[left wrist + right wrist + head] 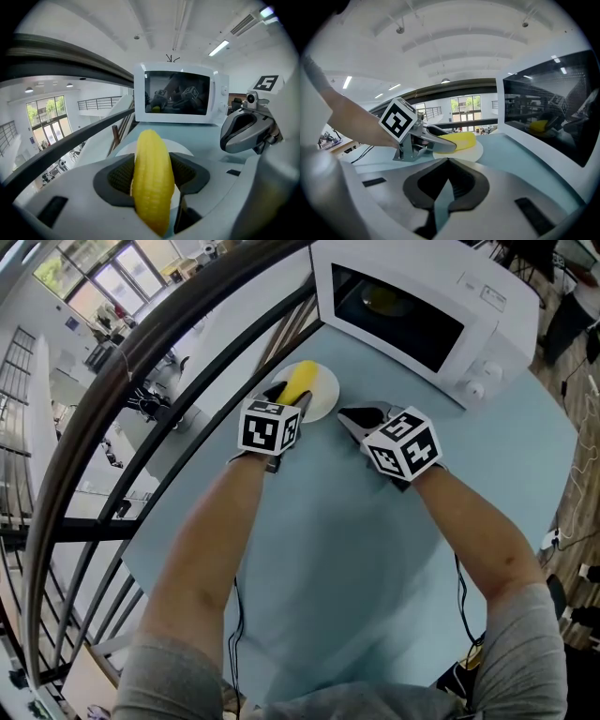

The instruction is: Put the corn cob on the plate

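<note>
First, nearest the camera: two bare forearms (206,559) stretched out over a pale blue table (328,549). Next out, marker cubes (270,426), one per gripper, printed with black-and-white square patterns only; no letters or words legible there.

Just past the left cube, left gripper (292,397) clamped by both pads on the corn cob (302,381). Seen along those jaws: cob lying lengthwise in the grip, near end sticking back toward the camera, far end sticking out past the tips and over the white plate (326,401). Cannot tell whether touching the plate or held just above it. Cob look: bright yellow, husk-free, covered in rows of fine kernels, rounded at both ends, slightly curved.

Just beside, on the right: right gripper (349,416), tips together, nothing between the pads, near the plate rim and apart from the cob.

Farther back, a white microwave (422,306) at the far edge of the table, with a dark door window reflecting the yellow cob and the cubes. Small print on its control panel, too small to read.

Farthest, left of the table: a dark curved railing (141,381), then windows on a lower floor.
</note>
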A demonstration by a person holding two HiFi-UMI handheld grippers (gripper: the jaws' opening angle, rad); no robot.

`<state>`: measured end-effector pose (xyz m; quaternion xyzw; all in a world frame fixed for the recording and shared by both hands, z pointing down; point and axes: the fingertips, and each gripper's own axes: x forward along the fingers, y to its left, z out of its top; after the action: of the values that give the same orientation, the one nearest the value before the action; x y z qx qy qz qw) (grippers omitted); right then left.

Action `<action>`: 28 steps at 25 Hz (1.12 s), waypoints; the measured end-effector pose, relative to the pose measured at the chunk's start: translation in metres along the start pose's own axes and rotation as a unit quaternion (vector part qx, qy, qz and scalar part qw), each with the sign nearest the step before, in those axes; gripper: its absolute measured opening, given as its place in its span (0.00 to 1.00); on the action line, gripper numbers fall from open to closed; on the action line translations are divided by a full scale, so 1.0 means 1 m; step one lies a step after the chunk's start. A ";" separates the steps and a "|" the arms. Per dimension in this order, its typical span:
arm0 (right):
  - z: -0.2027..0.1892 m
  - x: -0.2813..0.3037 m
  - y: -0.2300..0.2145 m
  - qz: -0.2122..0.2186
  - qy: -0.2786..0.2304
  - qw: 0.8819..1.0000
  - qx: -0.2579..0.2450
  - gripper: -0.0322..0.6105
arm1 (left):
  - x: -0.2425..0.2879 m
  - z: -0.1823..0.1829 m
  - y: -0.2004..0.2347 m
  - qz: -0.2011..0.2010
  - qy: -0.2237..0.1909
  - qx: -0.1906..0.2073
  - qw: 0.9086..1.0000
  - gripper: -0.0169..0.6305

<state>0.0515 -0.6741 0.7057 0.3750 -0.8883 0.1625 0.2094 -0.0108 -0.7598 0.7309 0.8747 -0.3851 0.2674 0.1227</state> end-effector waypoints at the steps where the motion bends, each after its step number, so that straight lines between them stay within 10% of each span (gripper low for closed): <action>1: 0.000 0.000 0.000 0.000 0.000 1.000 0.001 0.08 | 0.000 -0.001 0.000 0.001 0.001 0.001 1.000 0.39; 28: 0.012 -0.016 0.000 -0.021 0.001 1.000 0.012 0.08 | -0.024 0.014 -0.006 -0.003 -0.017 -0.035 0.999 0.58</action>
<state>0.0591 -0.6701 0.6870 0.3955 -0.8781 0.1694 0.2093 -0.0148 -0.7472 0.7064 0.8756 -0.3935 0.2380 0.1477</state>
